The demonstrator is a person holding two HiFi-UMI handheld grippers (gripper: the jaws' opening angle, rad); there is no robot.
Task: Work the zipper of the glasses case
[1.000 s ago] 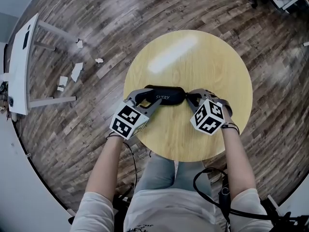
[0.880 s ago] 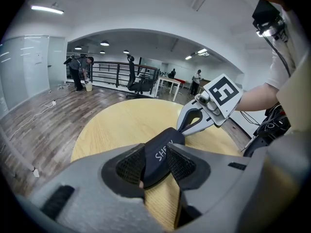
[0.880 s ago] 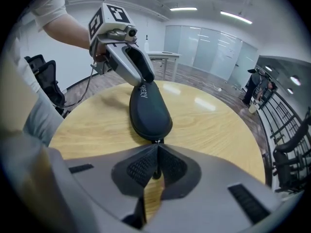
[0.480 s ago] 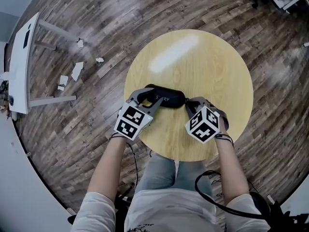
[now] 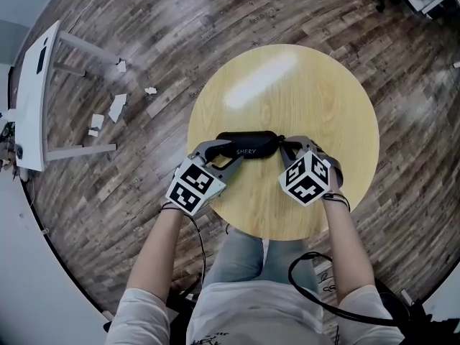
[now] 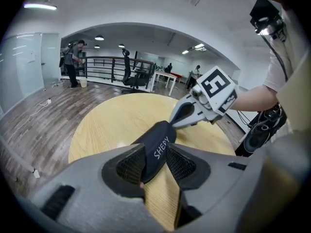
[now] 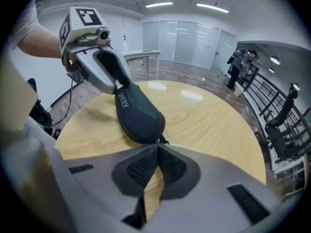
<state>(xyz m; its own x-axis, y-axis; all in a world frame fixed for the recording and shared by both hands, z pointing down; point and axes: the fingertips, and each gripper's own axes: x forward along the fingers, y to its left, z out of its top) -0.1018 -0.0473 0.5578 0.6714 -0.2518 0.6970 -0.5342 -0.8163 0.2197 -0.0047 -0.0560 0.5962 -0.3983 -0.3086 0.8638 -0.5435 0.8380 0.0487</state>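
1. The glasses case point(image 5: 246, 144) is a black, rounded pouch with white lettering on its side. It lies flat on the desk point(image 5: 302, 85), lengthwise from side to side. Its left end is near the desk's left edge and its right end is about at the desk's middle, roughly halfway between the far edge and the near one.
2. The zipper pull point(image 7: 163, 141) is a small dark tab poking out at the case's right end.
3. The left hand-held gripper point(image 6: 155, 154) is grasping the case's left end. One ribbed pad presses each long side, and the case runs out from between the jaws.
4. The right hand-held gripper point(image 7: 158, 148) is clenched, its two tips meeting on the zipper pull (the rest of the jaws has only bare desk behind it). It angles steeply down at that end of the case.
5. Each gripper carries its marker cube towards the person, the left cube point(image 5: 194, 185) over the desk's near-left edge and the right cube point(image 5: 307, 178) above the desk's near half.
6. The person's bare forearms reach in from the near edge, and a black cable point(image 5: 309, 272) loops by the right arm.
7. The desk is round, of pale wood, and stands on a dark plank floor point(image 5: 144, 34).
8. Off the desk's left side, white paper scraps point(image 5: 115, 106) lie on the floor beside a white stand point(image 5: 39, 85).
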